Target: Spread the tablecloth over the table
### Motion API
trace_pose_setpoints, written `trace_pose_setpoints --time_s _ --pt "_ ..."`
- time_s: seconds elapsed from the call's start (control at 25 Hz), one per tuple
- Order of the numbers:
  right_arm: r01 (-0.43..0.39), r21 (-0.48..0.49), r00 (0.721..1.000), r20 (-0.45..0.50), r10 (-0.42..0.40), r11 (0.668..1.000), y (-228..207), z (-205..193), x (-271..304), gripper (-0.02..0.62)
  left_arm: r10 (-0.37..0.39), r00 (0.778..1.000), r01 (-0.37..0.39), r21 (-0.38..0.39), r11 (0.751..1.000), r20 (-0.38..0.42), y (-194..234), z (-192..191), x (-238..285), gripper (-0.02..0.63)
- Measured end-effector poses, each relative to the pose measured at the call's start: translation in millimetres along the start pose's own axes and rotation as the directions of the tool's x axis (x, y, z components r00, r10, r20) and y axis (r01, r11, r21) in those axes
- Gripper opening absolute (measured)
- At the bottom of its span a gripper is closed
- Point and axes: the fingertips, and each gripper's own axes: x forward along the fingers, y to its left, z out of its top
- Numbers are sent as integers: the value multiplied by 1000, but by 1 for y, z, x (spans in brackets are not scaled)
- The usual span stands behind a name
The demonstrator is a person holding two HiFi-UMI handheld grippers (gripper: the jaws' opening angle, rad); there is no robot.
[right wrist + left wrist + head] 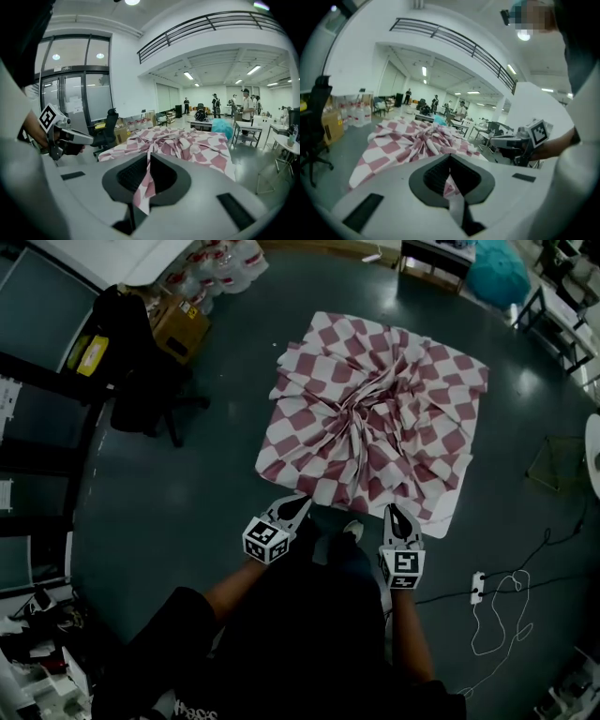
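Note:
A red-and-white checked tablecloth (375,409) lies over the square table (446,517), gathered into a twisted bunch at its middle, with creases running out to the edges. My left gripper (296,505) is at the cloth's near edge, shut on a pinch of the fabric (451,183). My right gripper (392,512) is at the same edge further right, shut on another fold of the cloth (144,185). The left gripper view shows the right gripper (516,140) off to its right. The right gripper view shows the left gripper (70,136) off to its left.
A black office chair (141,367), a cardboard box (180,324) and water bottles (217,263) stand left of the table. A teal bag (497,273) and desks are behind it. A power strip with a white cable (478,589) lies on the floor to my right.

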Motion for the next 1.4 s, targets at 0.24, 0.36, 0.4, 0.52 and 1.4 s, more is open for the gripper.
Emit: trace_pose_setpoints --time_s 0.24,0.36,0.4,0.52,1.4 --pt "-54 1 991 -123 53 999 -2 -29 58 20 14 993 1 124 992 -120 35 -29 24 17" --pt "-57 -3 984 -170 56 998 -6 -40 87 20 30 986 -3 166 986 -163 54 -35 48 17" --pt "-51 -9 982 -185 49 999 -8 -42 95 20 31 984 3 186 983 -175 60 -36 58 17" --pt "-35 -5 966 -255 33 999 -13 -55 120 26 41 977 8 229 973 -208 79 -36 80 17" --pt "188 119 798 -597 -81 975 -12 -184 67 104 -106 898 141 50 989 -428 151 -138 52 18"
